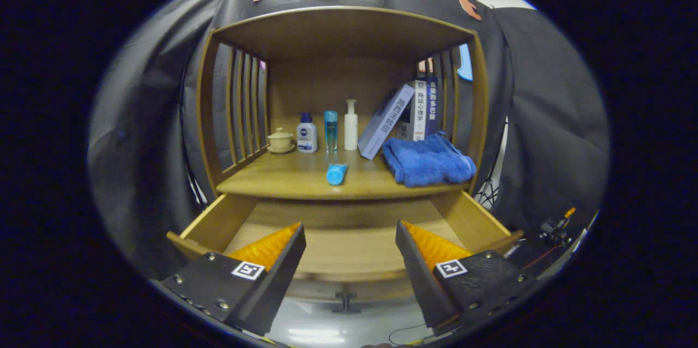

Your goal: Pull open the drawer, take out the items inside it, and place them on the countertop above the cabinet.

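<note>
Wooden pulled-out drawer (469, 220) sits below the countertop (283, 179), where a blue tube (336, 173) and folded blue towel (428, 161) lie; gripper (349, 252) jaws apart, holding nothing.

Drawer (349, 244) pulled out below countertop (294, 180), at twelve o'clock just beyond gripper (349, 241), fingers spread apart over its front edge, nothing between them. On countertop, tube (336, 173) lying near front edge, at twelve o'clock. Folded towel (427, 161) at one o'clock, right of tube. Behind, in a row from eleven toward twelve: lidded cup (280, 140), squat bottle (306, 133), slim bottle (330, 130), pump bottle (350, 125). Leaning book (385, 121) right of pump bottle, behind towel, tilted against upright books (422, 108) at back right.
</note>
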{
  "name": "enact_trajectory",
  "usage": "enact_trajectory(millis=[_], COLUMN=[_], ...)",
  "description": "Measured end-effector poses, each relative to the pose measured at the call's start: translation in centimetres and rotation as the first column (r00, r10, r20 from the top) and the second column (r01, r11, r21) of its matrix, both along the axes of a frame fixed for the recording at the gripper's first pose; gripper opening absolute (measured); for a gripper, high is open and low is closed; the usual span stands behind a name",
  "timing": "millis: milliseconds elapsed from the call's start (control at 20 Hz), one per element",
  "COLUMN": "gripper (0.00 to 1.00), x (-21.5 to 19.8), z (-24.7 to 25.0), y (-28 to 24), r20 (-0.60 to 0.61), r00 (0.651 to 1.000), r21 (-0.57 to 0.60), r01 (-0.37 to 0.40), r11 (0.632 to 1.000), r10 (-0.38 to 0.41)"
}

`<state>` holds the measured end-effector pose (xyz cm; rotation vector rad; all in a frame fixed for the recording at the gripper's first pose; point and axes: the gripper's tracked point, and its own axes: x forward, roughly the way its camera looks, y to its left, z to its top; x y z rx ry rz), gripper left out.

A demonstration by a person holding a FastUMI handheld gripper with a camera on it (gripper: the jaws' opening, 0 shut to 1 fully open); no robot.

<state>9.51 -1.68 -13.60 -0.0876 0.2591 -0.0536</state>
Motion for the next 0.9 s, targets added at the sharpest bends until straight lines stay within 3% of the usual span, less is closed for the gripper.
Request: enact_trajectory(millis=[400, 700, 900], gripper=[0.98, 0.98, 0.98], x=[-7.2, -8.2, -7.0], z=[-5.3, -9.5, -13.4], y=[-0.7, -0.6, 0.3], r20=[0.121, 0.184, 0.138], r00=[0.993, 0.982, 0.989], r21=[-0.020, -0.053, -0.079], r01=[-0.008, -0.025, -0.049], r11=[1.000, 0.998, 0.996], r10=[0.011, 0.034, 0.060])
